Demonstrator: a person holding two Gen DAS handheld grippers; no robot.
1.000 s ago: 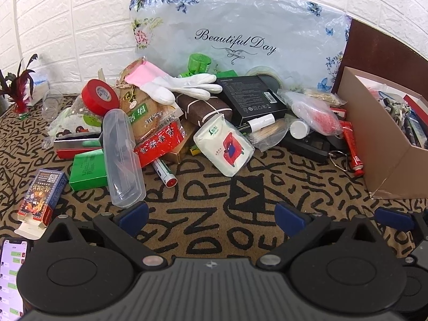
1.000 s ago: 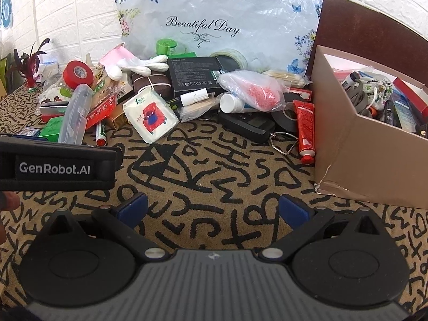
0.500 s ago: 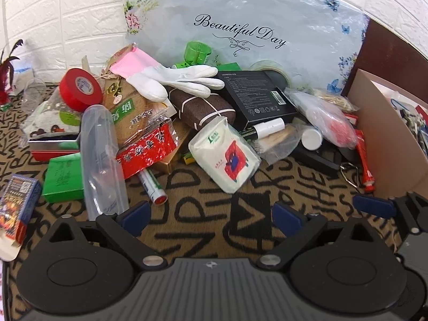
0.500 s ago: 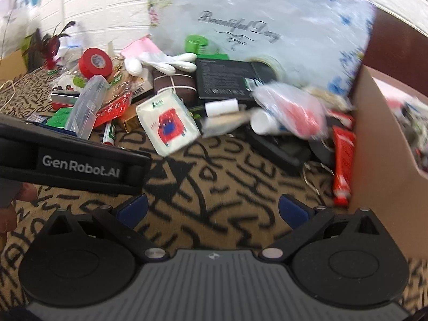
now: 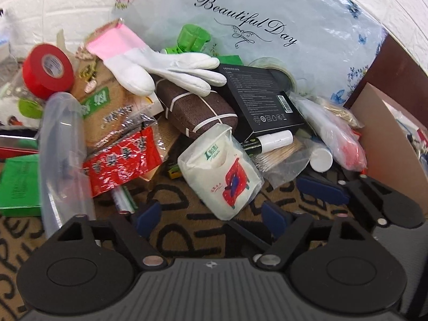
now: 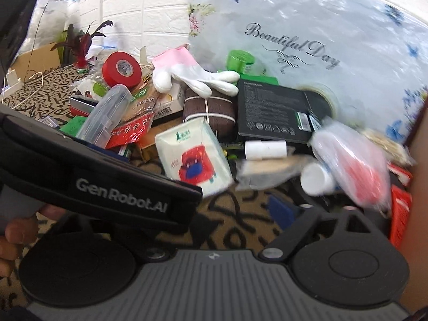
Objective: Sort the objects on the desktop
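Observation:
A heap of desk clutter lies on the patterned cloth. My left gripper (image 5: 211,218) is open and empty, its blue fingertips just short of a white tissue pack (image 5: 222,168) with a red sofa print. My right gripper (image 6: 230,208) is open and empty; its left finger is hidden behind the left gripper's body (image 6: 107,176). The tissue pack (image 6: 192,155) sits ahead of it, a white bottle (image 6: 317,178) and a clear bag with red contents (image 6: 353,165) to the right. The right gripper also shows in the left wrist view (image 5: 347,195).
The pile holds a red tape roll (image 5: 48,71), a white and pink glove (image 5: 160,67), a brown case (image 5: 195,107), a black box (image 5: 259,93), a clear plastic case (image 5: 62,155) and a red packet (image 5: 123,160). A cardboard box (image 5: 388,139) stands right. A floral bag (image 5: 254,26) leans behind.
Both grippers have moved forward toward the pile, which looms larger. The right gripper has swung left, closer to the left one. Both stay open.

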